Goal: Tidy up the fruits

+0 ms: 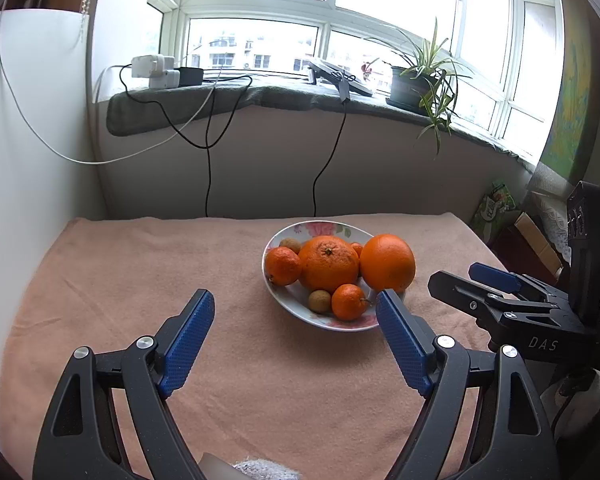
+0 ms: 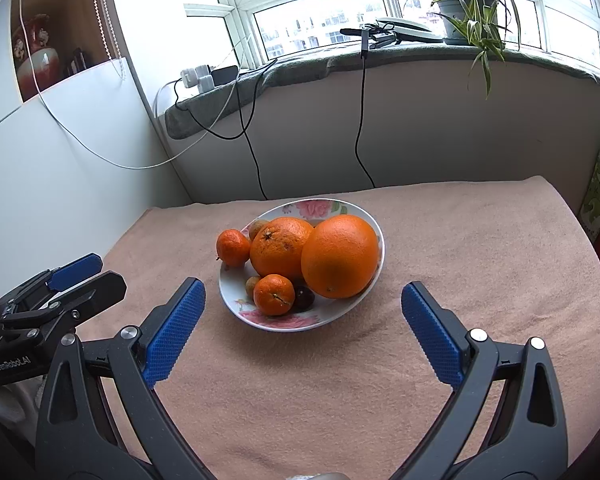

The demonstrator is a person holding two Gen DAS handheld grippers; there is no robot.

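Observation:
A floral white plate sits on the pink towel and holds the fruit: a large smooth orange, a rougher orange, a mandarin at the left rim, a small mandarin at the front, brown longans and a dark fruit. My left gripper is open and empty, short of the plate. My right gripper is open and empty, its fingers either side of the plate's near rim; it also shows in the left wrist view.
The pink towel covers the table. Behind it is a wall with hanging cables and a windowsill with a potted plant and chargers. Boxes and a green package stand at the right.

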